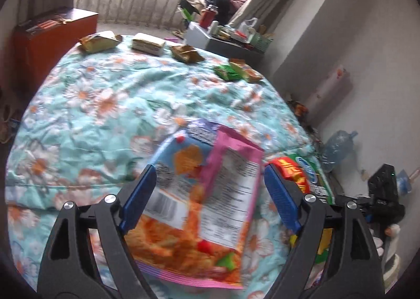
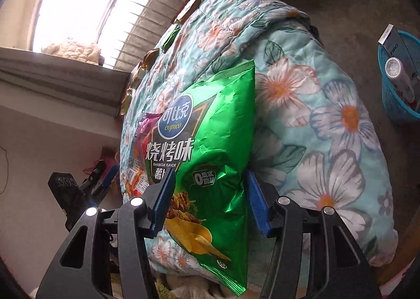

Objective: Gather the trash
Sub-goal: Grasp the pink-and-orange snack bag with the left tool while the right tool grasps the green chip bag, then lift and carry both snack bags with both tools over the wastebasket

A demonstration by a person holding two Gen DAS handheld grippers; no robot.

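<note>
Left claw [image 1: 210, 194], seen from its own wrist camera: jaws spread wide and released, holding nothing. A pink-edged orange foil snack bag [image 1: 199, 209], printed back upward, lies flat on the pale turquoise quilt with white-and-orange flowers [image 1: 92, 115] between the two blue pads; the right-hand pad stands clear of the bag's edge, while the other overlaps its margin, and contact there cannot be told.

Right claw [image 2: 210, 199], seen from its own wrist camera: clenched on a glossy green crisp bag with a blue round logo and white lettering [image 2: 223, 128], one blue pad against each side edge. This bag rests against the near corner of the quilt, just beside the pink-edged bag.

Along the far edge of the quilt lie further pieces of trash: two crumpled golden-brown wrappers [image 1: 99, 41] [image 1: 187, 53], a white-and-brown flat packet [image 1: 148, 43] between them, and a small green-and-orange wrapper [image 1: 233, 71] nearer the wall.

Well apart from the quilt, on the floor, stands a blue plastic mesh basket [image 2: 399, 104] holding a box and a can.
</note>
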